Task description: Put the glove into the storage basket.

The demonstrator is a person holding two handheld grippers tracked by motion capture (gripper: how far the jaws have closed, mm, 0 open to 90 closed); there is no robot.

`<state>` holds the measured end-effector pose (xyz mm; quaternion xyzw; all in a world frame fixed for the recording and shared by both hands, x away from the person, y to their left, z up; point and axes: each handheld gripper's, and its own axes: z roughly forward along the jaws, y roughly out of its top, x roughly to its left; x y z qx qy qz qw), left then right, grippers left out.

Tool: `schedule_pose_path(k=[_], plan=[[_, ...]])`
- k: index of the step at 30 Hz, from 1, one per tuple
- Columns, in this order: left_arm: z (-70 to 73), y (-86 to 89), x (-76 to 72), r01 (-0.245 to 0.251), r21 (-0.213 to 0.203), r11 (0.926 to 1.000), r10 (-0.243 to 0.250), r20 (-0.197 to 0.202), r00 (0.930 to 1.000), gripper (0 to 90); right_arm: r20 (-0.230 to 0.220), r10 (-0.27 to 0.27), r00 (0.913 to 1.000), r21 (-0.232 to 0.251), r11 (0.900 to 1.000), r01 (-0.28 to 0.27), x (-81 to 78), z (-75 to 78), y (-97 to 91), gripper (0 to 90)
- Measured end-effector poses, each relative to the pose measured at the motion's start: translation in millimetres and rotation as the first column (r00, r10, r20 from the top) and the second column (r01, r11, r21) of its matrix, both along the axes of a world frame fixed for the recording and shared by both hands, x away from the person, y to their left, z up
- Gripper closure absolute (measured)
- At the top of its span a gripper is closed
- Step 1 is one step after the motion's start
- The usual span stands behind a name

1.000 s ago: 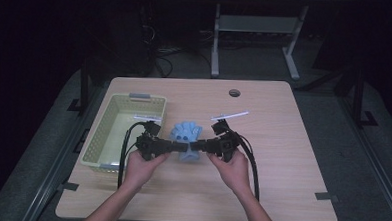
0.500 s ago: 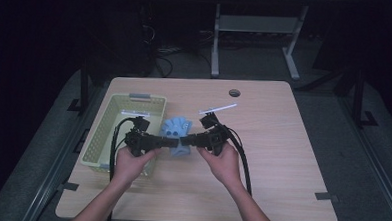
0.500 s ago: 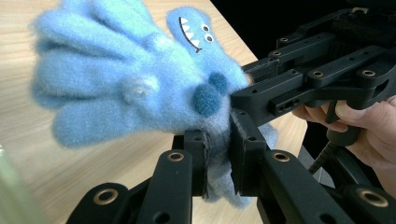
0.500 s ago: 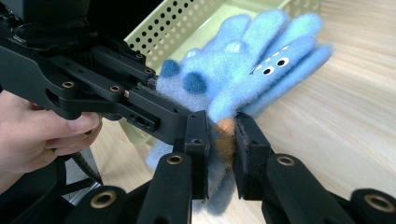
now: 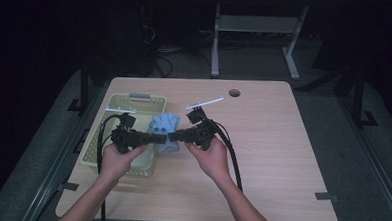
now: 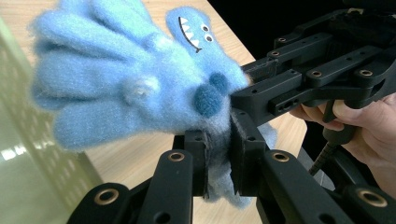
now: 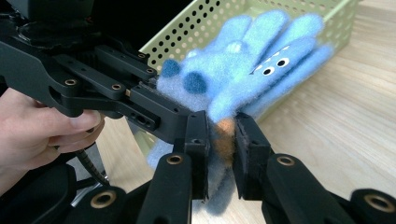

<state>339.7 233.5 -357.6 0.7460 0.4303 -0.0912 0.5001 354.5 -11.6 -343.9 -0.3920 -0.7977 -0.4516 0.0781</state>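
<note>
A fuzzy blue toy with floppy arms and a small face with teeth was held up over the wooden table, right beside the green basket. It was pinched from both sides. The left gripper was closed tight on the toy's fur, and this was seen up close in the left gripper view, where the toy was squeezed between the black jaws. The right gripper was closed tight on the toy as well, with the toy caught between its jaws in the right gripper view. The basket wall was seen just behind the toy there. A round hole was seen far off near the back edge of the table. Nothing was in the way between the toy and the basket. Compared with a second before, the toy and both grippers had been carried to the left and lifted a little, so that the toy was brought up to the basket's edge.
</note>
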Motion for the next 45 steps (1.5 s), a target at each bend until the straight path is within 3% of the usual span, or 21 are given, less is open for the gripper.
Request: schedule_pose_path(k=[15,34,45], plan=[[4.3,25.0,1.2,-0.034,0.004,0.9994,0.034,0.004,0.9994,79.1,0.008,0.024,0.9997,-0.004,0.9997,-0.023,7.9,5.5,27.5,77.7],[14.7,61.1,2.9,-0.065,0.070,0.9954,0.066,-0.001,0.9978,79.5,0.013,0.053,0.9985,-0.005,0.9986,-0.053,15.8,7.6,68.8,77.8],[15.8,85.5,7.6,-0.062,0.108,0.9922,0.066,-0.033,0.9973,80.0,0.007,0.053,0.9985,0.012,0.9985,-0.054,17.1,0.4,94.3,77.6]])
